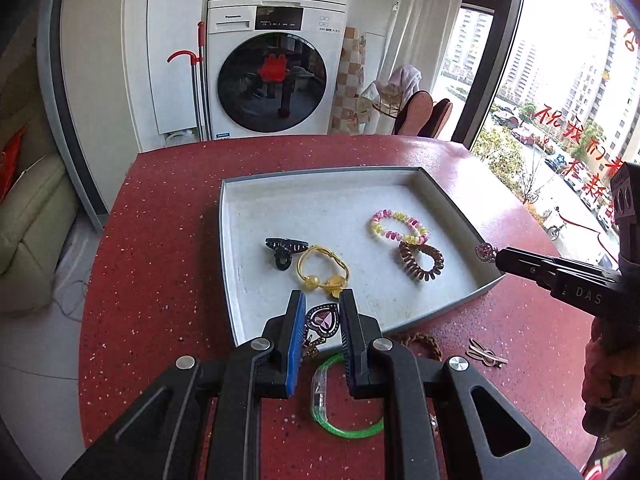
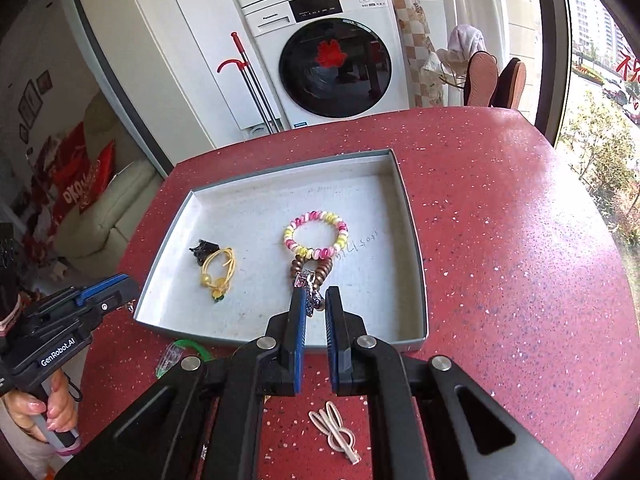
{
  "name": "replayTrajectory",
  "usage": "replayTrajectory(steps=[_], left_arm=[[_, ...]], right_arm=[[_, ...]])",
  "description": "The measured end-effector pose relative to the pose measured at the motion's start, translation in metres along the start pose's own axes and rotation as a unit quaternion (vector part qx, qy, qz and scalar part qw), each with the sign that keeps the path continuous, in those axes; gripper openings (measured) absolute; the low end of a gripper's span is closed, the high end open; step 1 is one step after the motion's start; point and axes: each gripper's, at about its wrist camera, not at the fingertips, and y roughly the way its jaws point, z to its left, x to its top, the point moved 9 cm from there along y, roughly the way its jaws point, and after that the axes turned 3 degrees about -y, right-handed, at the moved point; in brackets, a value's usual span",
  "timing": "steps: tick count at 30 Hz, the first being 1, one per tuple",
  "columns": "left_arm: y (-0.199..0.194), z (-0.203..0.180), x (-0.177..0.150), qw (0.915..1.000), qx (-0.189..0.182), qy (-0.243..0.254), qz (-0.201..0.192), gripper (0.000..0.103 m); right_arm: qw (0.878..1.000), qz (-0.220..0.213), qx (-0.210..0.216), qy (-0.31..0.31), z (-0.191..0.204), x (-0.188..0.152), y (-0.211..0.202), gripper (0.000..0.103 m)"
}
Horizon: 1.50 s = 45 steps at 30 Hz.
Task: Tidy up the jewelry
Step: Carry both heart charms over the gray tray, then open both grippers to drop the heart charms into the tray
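Pinching a purple heart brooch (image 1: 322, 320), the left gripper (image 1: 322, 308) hangs over the grey tray's (image 1: 452, 196) near edge. The right gripper (image 2: 314, 300) clamps a small sparkly charm (image 2: 310, 292) above the brown coil tie (image 2: 316, 270). Inside lie a pink-yellow coil tie (image 2: 316, 236), yellow band (image 2: 218, 272) and black claw clip (image 1: 284, 250); a green bangle (image 1: 344, 396) and hairpin (image 2: 334, 428) wait on the red table (image 2: 500, 240).

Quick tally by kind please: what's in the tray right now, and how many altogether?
Spiral hair ties: 2, pink-yellow and brown
Yellow beaded hair tie: 1
Black claw clip: 1
Total in tray: 4
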Motion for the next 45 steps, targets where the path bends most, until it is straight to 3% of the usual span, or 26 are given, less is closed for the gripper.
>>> replayTrajectory(steps=[6, 16, 32, 34, 38, 45], left_arm=[[0.038, 0.006, 0.016, 0.9997, 0.015, -0.007, 0.017, 0.035], [0.087, 0.013, 0.012, 0.9984, 0.039, -0.008, 0.04, 0.035], [0.103, 0.009, 0.003, 0.9941, 0.094, 0.039, 0.039, 0.035], [0.101, 0.009, 0.003, 0.9942, 0.093, 0.035, 0.04, 0.035], [0.098, 0.008, 0.005, 0.9946, 0.091, 0.035, 0.034, 0.035], [0.083, 0.008, 0.008, 0.995, 0.094, 0.031, 0.017, 0.036]], right_arm=[[1.0, 0.011, -0.013, 0.016, -0.018, 0.009, 0.027, 0.01], [0.999, 0.026, -0.024, 0.037, -0.033, 0.005, 0.061, 0.01], [0.998, 0.045, -0.031, 0.018, -0.025, -0.009, 0.071, 0.014], [0.998, 0.046, -0.024, 0.021, -0.022, -0.01, 0.071, 0.018], [0.999, 0.033, -0.016, 0.022, -0.016, -0.007, 0.062, 0.042], [1.0, 0.004, 0.007, 0.023, -0.002, -0.004, 0.039, 0.047]])
